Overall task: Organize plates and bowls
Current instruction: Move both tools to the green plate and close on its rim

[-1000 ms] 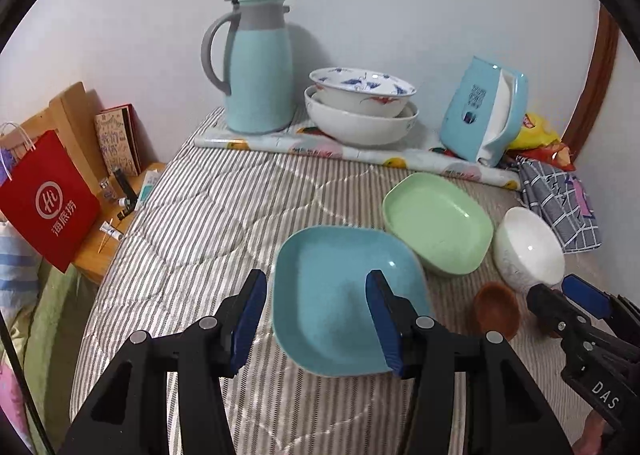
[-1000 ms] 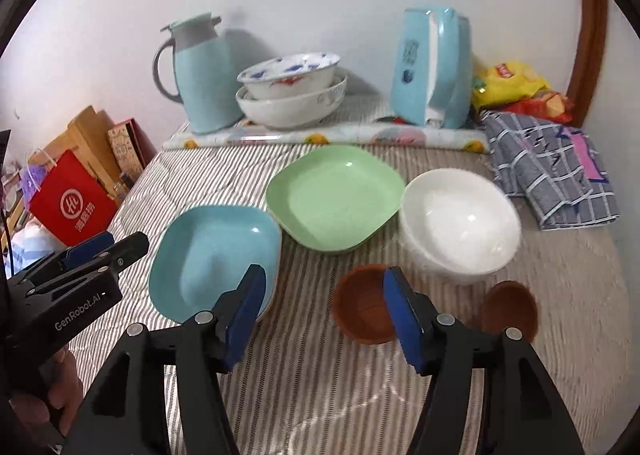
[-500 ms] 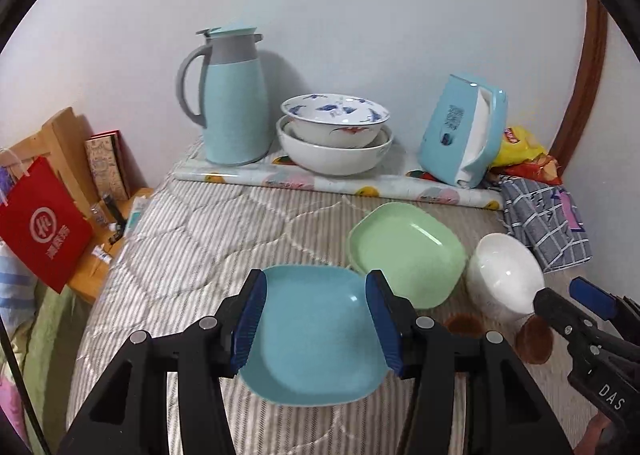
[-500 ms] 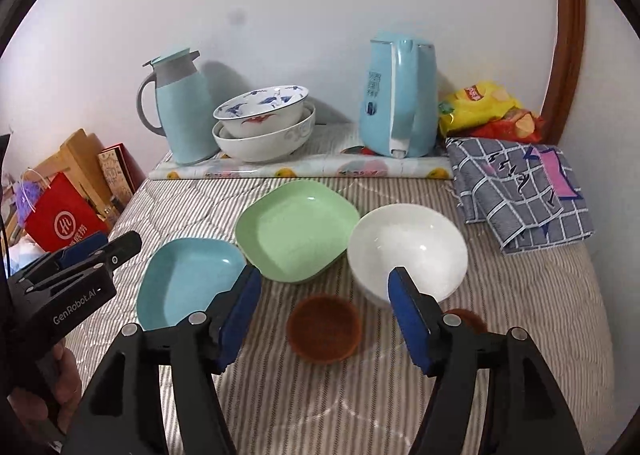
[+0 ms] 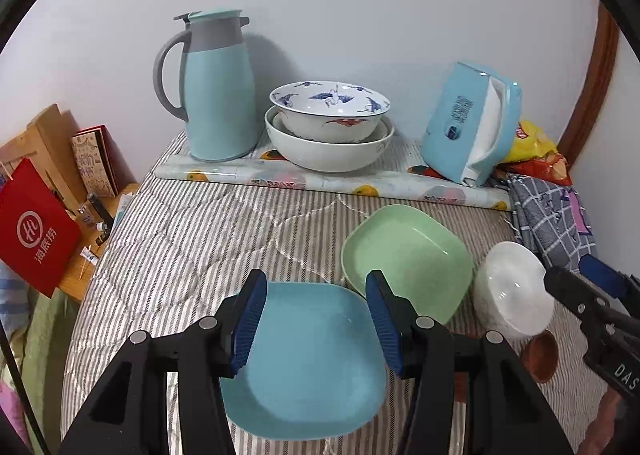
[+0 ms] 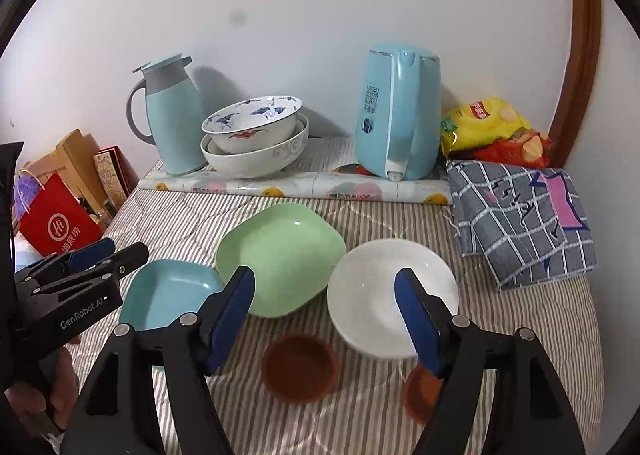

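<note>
- Blue-padded left gripper (image 5: 316,319) hangs with jaws wide apart and nothing between them, above the blue square plate (image 5: 312,359) that lies on the striped quilt (image 5: 180,247).
- Green square plate (image 5: 408,259) sits just ahead and to the right of that gripper, its edge touching the blue plate's.
- White bowl (image 6: 392,295) rests under the right gripper (image 6: 326,315), which is also spread wide and empty, its right finger over the bowl's rim.
- Brown saucer (image 6: 300,363) lies between the right gripper's fingers; a second brown saucer (image 6: 418,395) is partly hidden behind the right finger.
- Two nested patterned bowls (image 6: 256,135) stand well ahead by the wall, between a teal jug (image 6: 172,119) and a light-blue kettle (image 6: 400,111).
</note>
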